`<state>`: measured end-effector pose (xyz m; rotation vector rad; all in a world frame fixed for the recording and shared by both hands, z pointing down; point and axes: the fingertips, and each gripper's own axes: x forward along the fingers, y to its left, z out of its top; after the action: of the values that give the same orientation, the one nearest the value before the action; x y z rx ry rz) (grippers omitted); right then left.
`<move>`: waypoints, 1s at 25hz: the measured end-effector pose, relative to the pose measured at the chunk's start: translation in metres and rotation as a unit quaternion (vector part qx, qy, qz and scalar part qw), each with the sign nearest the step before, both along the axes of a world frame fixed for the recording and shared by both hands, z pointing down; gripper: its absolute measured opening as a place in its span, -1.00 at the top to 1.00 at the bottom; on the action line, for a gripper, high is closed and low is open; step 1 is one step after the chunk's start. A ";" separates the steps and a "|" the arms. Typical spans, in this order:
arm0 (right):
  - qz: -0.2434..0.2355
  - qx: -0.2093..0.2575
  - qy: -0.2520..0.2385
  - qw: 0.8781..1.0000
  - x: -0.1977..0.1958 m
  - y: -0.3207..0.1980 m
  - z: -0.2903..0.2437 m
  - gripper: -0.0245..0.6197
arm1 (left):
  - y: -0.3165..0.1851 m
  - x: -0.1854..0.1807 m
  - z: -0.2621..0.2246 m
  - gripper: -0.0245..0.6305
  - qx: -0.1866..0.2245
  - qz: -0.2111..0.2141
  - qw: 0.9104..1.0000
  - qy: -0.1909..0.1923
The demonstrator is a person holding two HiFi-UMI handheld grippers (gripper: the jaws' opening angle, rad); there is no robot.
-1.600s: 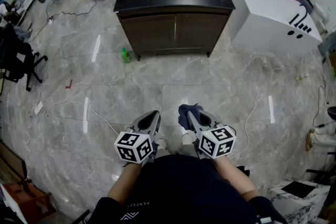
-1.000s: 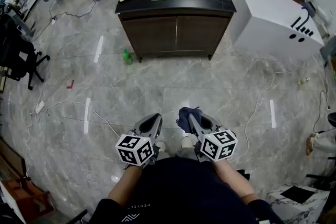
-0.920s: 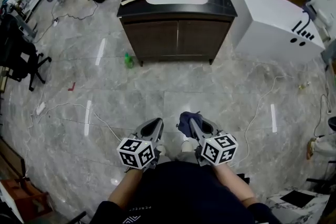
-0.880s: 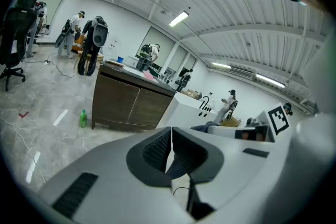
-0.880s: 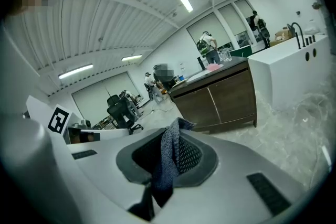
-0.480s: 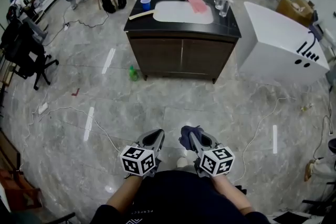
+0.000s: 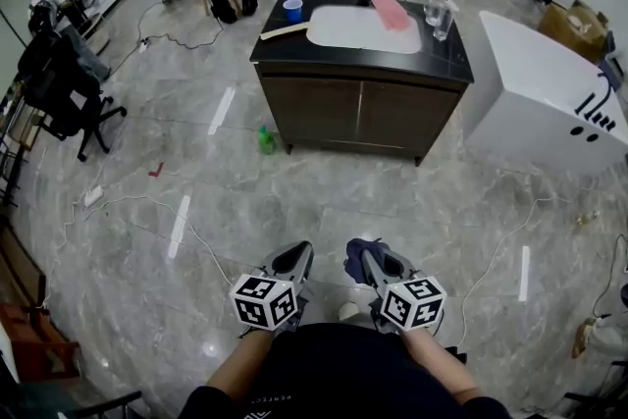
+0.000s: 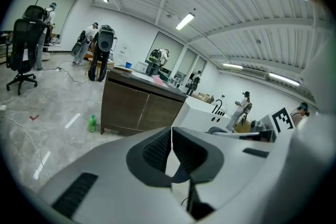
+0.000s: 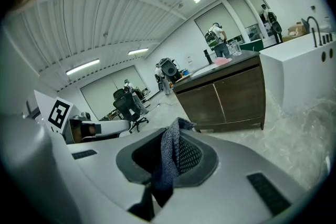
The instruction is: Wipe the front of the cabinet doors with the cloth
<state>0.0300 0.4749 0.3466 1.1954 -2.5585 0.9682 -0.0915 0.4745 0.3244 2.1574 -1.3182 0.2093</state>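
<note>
— What does the right gripper [image 7: 367, 253] hold?
— Its jaws are clamped on the cloth [image 9: 167, 157], which fills the gap between them. A tuft pokes out past the tips.
— And the left gripper [image 8: 171, 136]?
— Jaws pressed together, nothing between them.
— Is the whole cloth visible?
— No, its lower end sinks into the dark slot. It runs as a strip from bottom to top of the right gripper view.
— The cabinet doors [image 7: 319, 110]?
— Upper centre in the head view, well apart from the cloth at lower centre.
</note>
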 end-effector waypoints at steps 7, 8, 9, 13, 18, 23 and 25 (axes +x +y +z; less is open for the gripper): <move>0.010 -0.008 0.016 1.000 -0.045 -0.049 0.010 0.77 | -0.051 -0.056 0.006 0.88 0.003 -0.012 1.000 0.017; 0.012 -0.010 0.018 1.000 -0.055 -0.057 0.011 0.77 | -0.060 -0.068 0.007 0.88 0.002 -0.012 1.000 0.019; 0.015 -0.012 0.020 1.000 -0.066 -0.066 0.012 0.77 | -0.069 -0.080 0.009 0.88 0.001 -0.012 1.000 0.020; 0.030 -0.016 0.025 0.999 -0.110 -0.102 0.013 0.77 | -0.107 -0.129 0.013 0.88 -0.009 -0.005 1.000 0.023; 0.042 -0.024 0.035 0.998 -0.159 -0.136 0.017 0.77 | -0.144 -0.178 0.020 0.88 -0.021 0.014 0.999 0.026; 0.056 -0.023 0.047 0.997 -0.183 -0.160 0.020 0.77 | -0.180 -0.212 0.033 0.88 -0.032 0.031 0.999 0.026; 0.065 -0.029 0.051 0.996 -0.182 -0.168 0.020 0.77 | -0.192 -0.213 0.035 0.88 -0.035 0.036 0.998 0.029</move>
<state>-0.1525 0.3066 0.3667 1.3732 -2.3834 0.9739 -0.3049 0.2827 0.3594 2.1373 -1.1838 0.2165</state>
